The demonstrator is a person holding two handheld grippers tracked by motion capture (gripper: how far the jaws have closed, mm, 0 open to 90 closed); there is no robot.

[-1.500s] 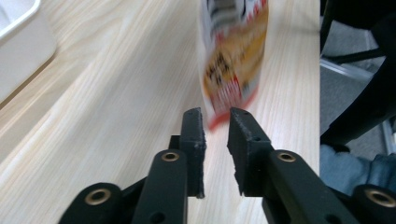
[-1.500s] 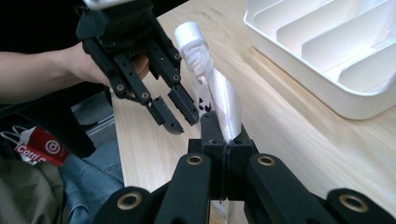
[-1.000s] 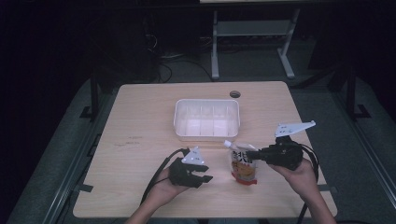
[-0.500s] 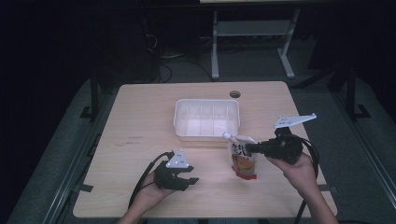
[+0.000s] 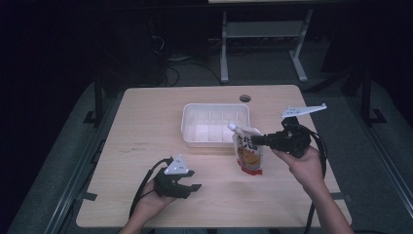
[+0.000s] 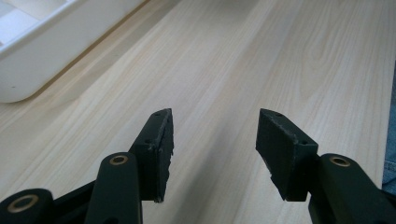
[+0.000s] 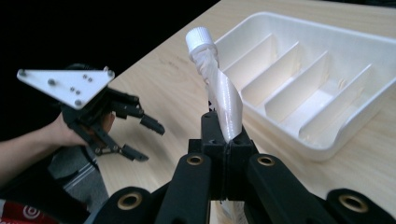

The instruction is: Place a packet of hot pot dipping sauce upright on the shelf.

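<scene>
A spouted pouch [image 5: 248, 151] with a white cap and an orange label hangs upright just above the table, in front of the white divided tray [image 5: 214, 106]. My right gripper [image 5: 255, 140] is shut on its top edge below the spout; the right gripper view shows the twisted pouch neck [image 7: 224, 93] pinched between the jaws of that gripper [image 7: 228, 140]. My left gripper [image 5: 192, 179] rests low near the table's front left, apart from the pouch. Its jaws have just been opening, and in the left gripper view the gripper [image 6: 215, 140] has only bare wood between its pads.
The tray [image 7: 327, 135] has several narrow compartments with nothing in them; its corner [image 6: 46, 56] lies ahead and left of the left jaws. A round cable hole [image 5: 245, 98] sits behind the tray. The left gripper [image 7: 149, 142] lies at the left beyond the right jaws.
The left gripper has drawn away from the pouch toward the front left, and its jaws have spread. The right gripper has lifted the pouch and carried it slightly toward the tray.
</scene>
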